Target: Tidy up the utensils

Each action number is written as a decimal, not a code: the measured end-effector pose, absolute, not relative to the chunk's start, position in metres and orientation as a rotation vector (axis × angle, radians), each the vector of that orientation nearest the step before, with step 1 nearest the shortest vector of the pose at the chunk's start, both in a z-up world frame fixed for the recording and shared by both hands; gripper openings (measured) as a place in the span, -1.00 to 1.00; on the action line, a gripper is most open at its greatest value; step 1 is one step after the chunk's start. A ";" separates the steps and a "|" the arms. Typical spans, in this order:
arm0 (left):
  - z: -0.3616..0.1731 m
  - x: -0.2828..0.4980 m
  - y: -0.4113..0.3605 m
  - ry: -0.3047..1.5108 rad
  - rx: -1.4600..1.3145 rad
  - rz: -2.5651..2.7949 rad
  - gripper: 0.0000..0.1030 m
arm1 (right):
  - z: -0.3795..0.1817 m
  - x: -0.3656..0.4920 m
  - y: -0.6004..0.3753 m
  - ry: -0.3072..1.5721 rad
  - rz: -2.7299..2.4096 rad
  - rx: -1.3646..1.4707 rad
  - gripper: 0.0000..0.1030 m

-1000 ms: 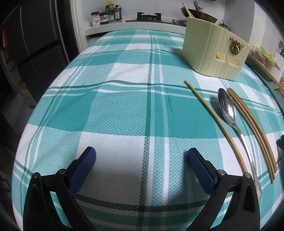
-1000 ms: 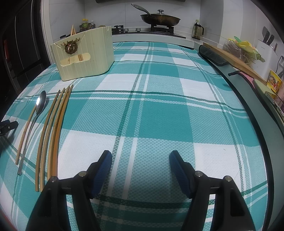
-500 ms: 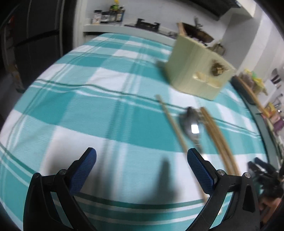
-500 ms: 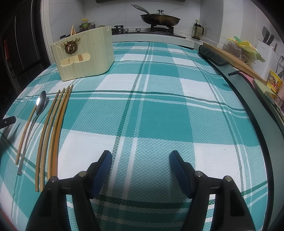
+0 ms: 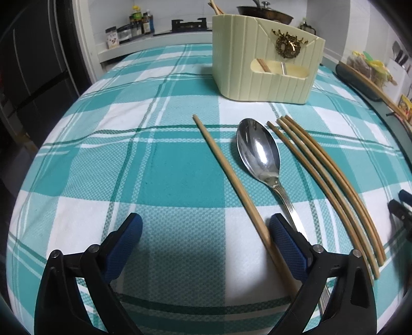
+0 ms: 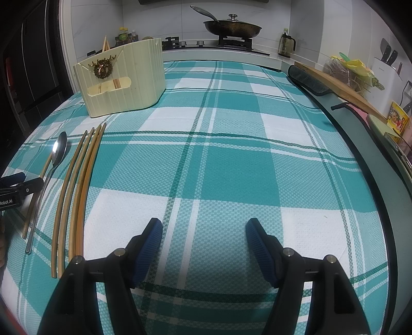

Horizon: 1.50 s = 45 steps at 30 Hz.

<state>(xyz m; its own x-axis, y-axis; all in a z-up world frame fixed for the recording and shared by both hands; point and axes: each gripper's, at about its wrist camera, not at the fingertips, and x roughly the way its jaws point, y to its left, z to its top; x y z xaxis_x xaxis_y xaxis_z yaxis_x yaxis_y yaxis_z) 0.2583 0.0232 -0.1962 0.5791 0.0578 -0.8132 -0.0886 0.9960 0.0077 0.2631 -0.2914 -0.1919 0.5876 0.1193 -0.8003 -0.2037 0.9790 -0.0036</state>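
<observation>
In the left wrist view a steel spoon (image 5: 260, 152) lies on the teal plaid cloth, bowl pointing away. A single bamboo chopstick (image 5: 226, 172) lies to its left and three chopsticks (image 5: 332, 185) to its right. A cream utensil holder (image 5: 265, 54) stands behind them. My left gripper (image 5: 206, 232) is open, low over the cloth; its right finger (image 5: 285, 237) sits between the single chopstick and the spoon handle. My right gripper (image 6: 203, 239) is open and empty, to the right of the three chopsticks (image 6: 79, 185), spoon (image 6: 58, 150) and holder (image 6: 121, 80).
A counter with a stove and a lidded pan (image 6: 231, 25) runs along the back. Spice bottles (image 5: 134, 23) stand at the back left. A dark mat and wooden board (image 6: 322, 82) lie along the table's right edge. The left gripper shows at the left of the right wrist view (image 6: 15, 185).
My left gripper has swung right and forward, from bare cloth to the single chopstick and spoon handle. The right gripper has not moved.
</observation>
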 end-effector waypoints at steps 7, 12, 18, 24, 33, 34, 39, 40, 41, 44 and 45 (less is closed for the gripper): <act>-0.189 0.250 0.014 0.944 0.007 0.010 -0.04 | -0.186 0.264 -0.285 0.956 0.205 -0.120 0.35; -0.187 0.249 0.006 0.936 0.035 -0.010 -0.54 | -0.150 0.259 -0.237 0.921 0.442 -0.141 0.27; -0.187 0.243 0.012 0.940 0.046 -0.006 -0.75 | -0.170 0.283 -0.185 1.036 0.565 -0.212 -0.55; -0.189 0.239 0.023 0.927 0.029 0.006 -0.74 | -0.179 0.299 -0.179 1.116 0.585 -0.172 -0.73; -0.189 0.238 0.026 0.913 0.038 0.028 -0.90 | -0.184 0.305 -0.177 1.141 0.519 -0.202 -0.92; -0.188 0.236 0.029 0.913 0.025 0.035 -0.90 | -0.184 0.302 -0.179 1.129 0.486 -0.213 -0.92; -0.187 0.222 0.055 0.935 -0.032 0.047 -0.90 | -0.184 0.279 -0.212 1.078 0.321 -0.226 -0.92; -0.187 0.218 0.060 0.940 -0.030 0.049 -0.90 | -0.183 0.274 -0.223 1.073 0.291 -0.218 -0.91; -0.187 0.214 0.063 0.942 -0.027 0.049 -0.90 | -0.182 0.269 -0.234 1.068 0.261 -0.208 -0.91; -0.186 0.208 0.071 0.953 -0.010 0.032 -0.87 | -0.180 0.253 -0.264 1.042 0.186 -0.188 -0.88; -0.186 0.208 0.072 0.954 -0.010 0.025 -0.84 | -0.180 0.248 -0.272 1.025 0.182 -0.167 -0.81</act>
